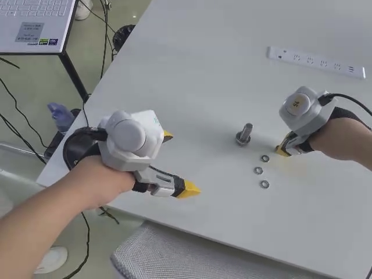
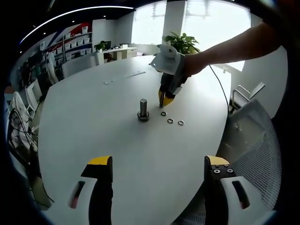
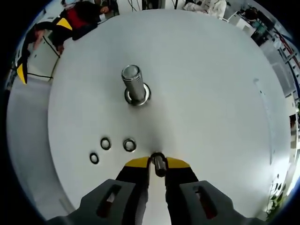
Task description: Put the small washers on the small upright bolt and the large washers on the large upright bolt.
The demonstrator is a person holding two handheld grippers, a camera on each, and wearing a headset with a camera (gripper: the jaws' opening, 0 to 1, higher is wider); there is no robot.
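Plainly, the right claw (image 3: 158,161) is pinched on what looks like the small bolt (image 3: 159,165), low over the desk (image 1: 197,64) just beside three small washers (image 3: 129,145). The large bolt (image 3: 135,84) stands upright nearby. The left claw (image 1: 178,162) hangs apart and empty near the desk's front edge. The washers look thin, light, hard and slick; lying flat, they probably want nipping across the rim. Bare desk surrounds them.
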